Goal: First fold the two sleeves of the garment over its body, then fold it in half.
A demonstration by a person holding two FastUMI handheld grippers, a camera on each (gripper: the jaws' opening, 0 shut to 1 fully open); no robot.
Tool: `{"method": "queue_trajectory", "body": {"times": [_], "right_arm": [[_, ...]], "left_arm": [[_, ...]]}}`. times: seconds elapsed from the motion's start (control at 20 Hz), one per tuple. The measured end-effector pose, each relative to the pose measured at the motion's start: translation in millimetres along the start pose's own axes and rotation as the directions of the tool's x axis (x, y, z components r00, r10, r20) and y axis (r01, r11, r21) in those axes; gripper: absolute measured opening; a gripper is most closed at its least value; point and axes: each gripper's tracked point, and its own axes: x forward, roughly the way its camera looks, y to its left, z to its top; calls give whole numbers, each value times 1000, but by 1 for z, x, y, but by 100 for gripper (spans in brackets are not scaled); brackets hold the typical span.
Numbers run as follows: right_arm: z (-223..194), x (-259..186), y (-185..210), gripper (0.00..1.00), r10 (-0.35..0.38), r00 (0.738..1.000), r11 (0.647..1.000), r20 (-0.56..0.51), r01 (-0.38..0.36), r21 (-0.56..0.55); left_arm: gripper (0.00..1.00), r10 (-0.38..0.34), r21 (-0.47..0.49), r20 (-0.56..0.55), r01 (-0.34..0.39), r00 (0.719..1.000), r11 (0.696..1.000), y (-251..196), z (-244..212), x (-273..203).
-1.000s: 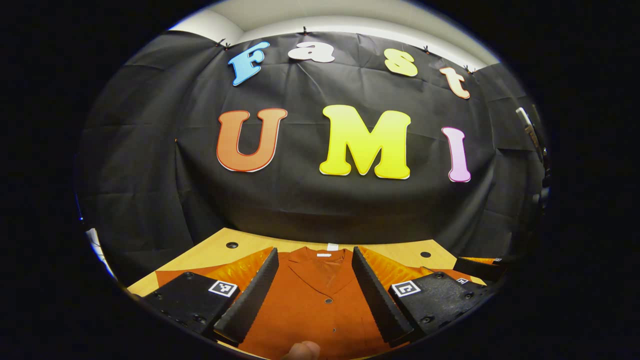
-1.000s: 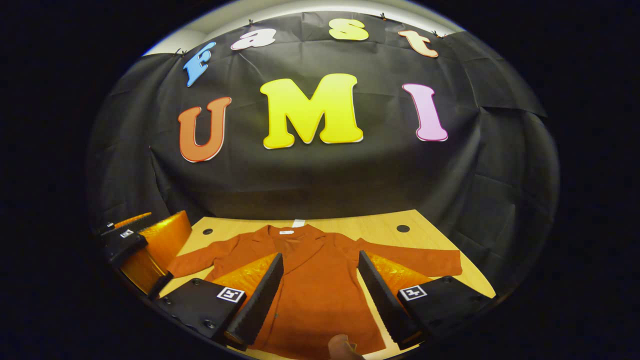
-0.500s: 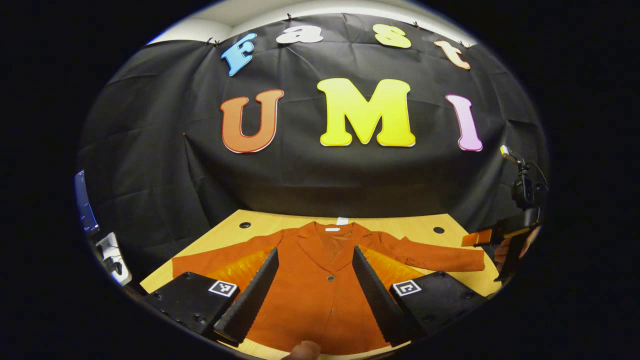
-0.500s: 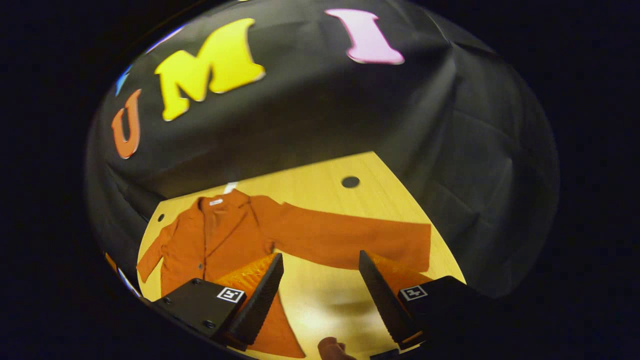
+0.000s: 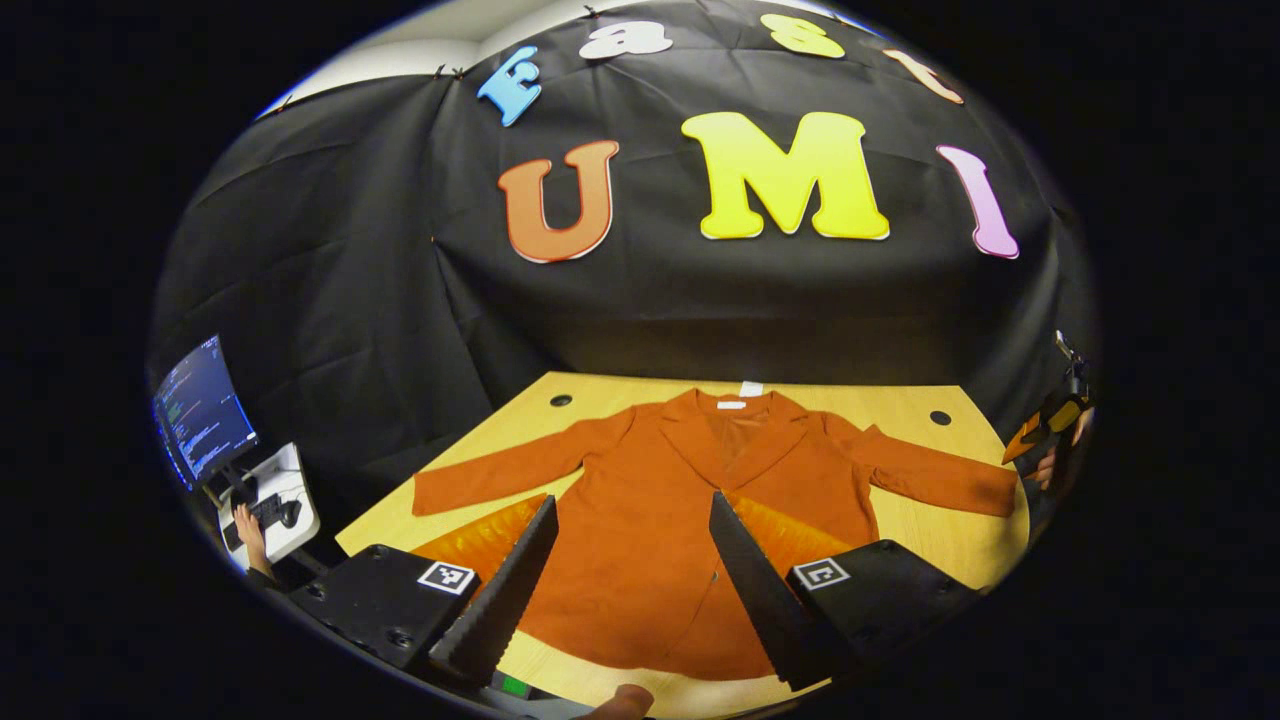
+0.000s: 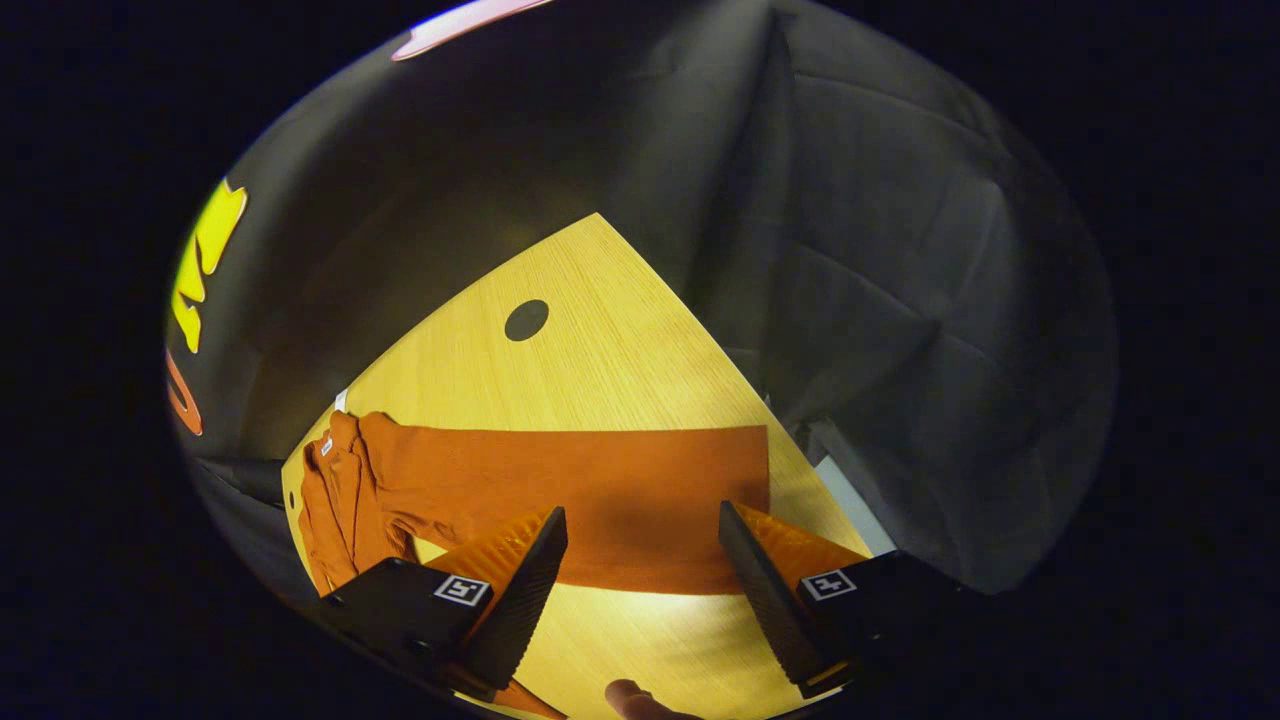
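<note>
A rust-orange jacket lies flat, front up, on the wooden table, collar toward the far wall, both sleeves spread out sideways. In the left gripper view my left gripper hovers open above the jacket's lower body, nothing between its fingers. The right gripper shows at the far right edge, held by a hand beyond the right sleeve's cuff. In the right gripper view the right sleeve stretches across the table. My right gripper stands open just above the sleeve, near its cuff end.
A monitor and a small white stand with a keyboard and a person's hand sit off the table's left side. Round holes mark the tabletop's far corners. The table's right edge runs close beside the cuff.
My left gripper has risen and drawn back, so the whole jacket shows. My right gripper has swung right, from over the jacket body to over the right sleeve near the cuff.
</note>
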Motion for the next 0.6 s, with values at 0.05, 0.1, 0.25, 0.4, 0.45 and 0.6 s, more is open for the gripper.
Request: {"method": "queue_trajectory", "body": {"times": [0.05, 0.1, 0.25, 0.4, 0.45, 0.6], "right_arm": [[-2, 4, -2, 97, -12, 1000, 1000, -26, 12, -15], [0, 8, -1, 93, -14, 999, 1000, -29, 13, -22], [10, 10, -2, 96, -37, 999, 999, 1, 37, 12], [5, 10, -14, 96, -82, 996, 996, -45, 83, 20], [6, 10, -20, 93, -112, 992, 993, -60, 114, 31], [13, 11, -16, 95, -69, 994, 989, -87, 80, 123]], "left_arm": [[99, 6, -7, -17, -6, 1000, 1000, 2, -3, 0], [99, 8, -12, -39, -8, 999, 1000, 4, -7, 2], [99, -50, 0, -109, 50, 993, 999, 4, -14, -4], [99, -50, 28, -130, 54, 990, 998, 25, -14, -9], [99, -42, 31, -113, 46, 993, 998, 33, -11, -11], [99, -57, 34, -131, 62, 990, 997, 38, -20, -11]]}}
